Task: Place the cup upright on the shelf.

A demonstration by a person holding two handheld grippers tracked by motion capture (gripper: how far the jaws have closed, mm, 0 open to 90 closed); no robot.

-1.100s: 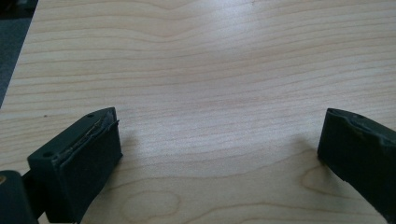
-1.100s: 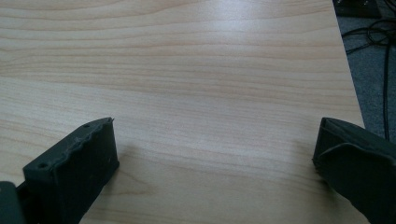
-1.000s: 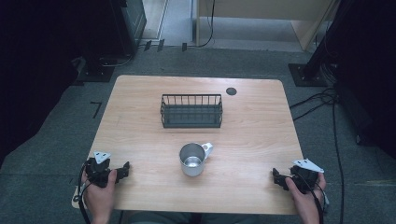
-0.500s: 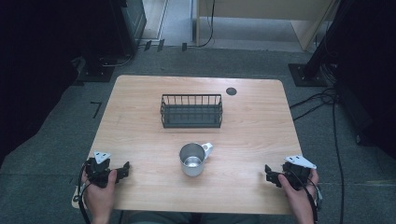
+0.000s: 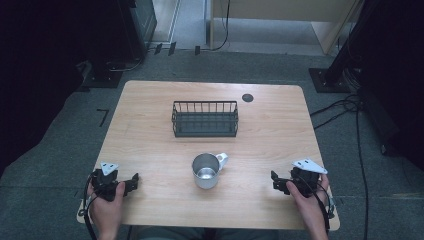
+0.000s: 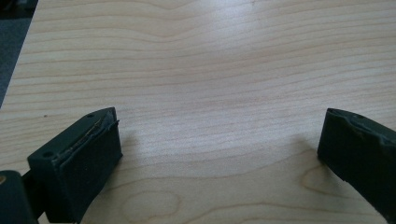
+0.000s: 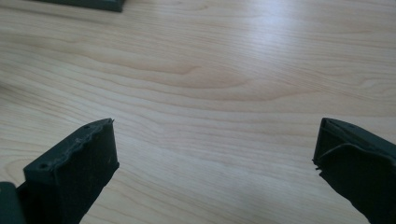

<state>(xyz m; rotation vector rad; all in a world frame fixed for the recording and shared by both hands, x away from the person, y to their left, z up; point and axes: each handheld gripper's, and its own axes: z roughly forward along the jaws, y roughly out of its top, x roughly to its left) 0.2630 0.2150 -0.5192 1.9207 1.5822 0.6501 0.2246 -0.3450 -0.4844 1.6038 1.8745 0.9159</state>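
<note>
High view: my left fingers and right fingers, both spread and empty, rest at the lower corners, flanking the mug on the worktop.

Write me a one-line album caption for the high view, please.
Two open hand-held grippers, left and right, rest at the near corners of a wooden table, flanking a metal mug before a wire basket.

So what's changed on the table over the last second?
The right gripper slid inward along the table's near edge, toward the metal mug; its jaws are open and empty. The left gripper, mug, wire basket and table stayed put.
</note>
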